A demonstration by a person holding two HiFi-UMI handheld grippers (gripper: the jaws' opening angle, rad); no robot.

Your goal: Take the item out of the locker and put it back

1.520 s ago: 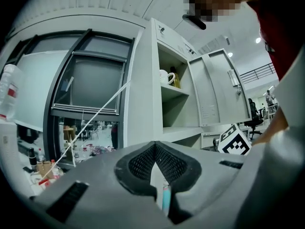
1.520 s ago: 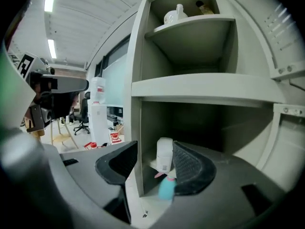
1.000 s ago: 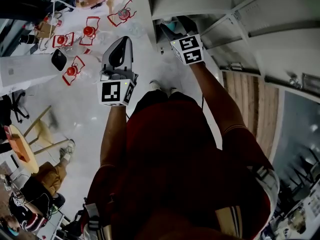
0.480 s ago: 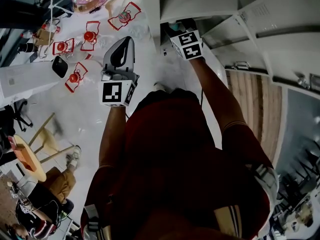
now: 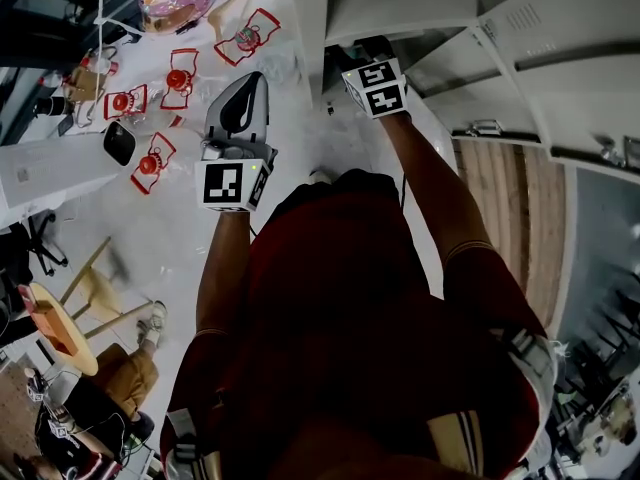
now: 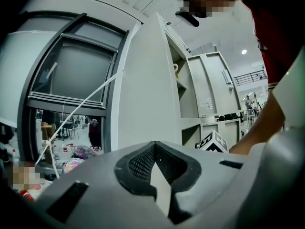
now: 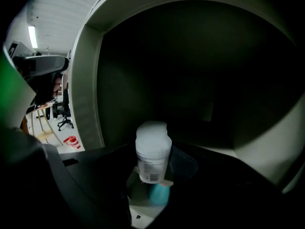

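White bottle (image 7: pixel 153 149) is seen upright in the dark locker (image 7: pixel 88 89) compartment, between the jaws of the right gripper (image 7: pixel 153 178), which have just been closing. Pad contact cannot be confirmed. Left gripper (image 6: pixel 155 173): jaws together, empty. A square mid-body clamp is advised before the bottle is drawn straight out.

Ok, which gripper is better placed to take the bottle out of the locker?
Right. The right gripper is inside the locker, and its jaws have just been closing around the white bottle. The left gripper hangs outside, jaws together.
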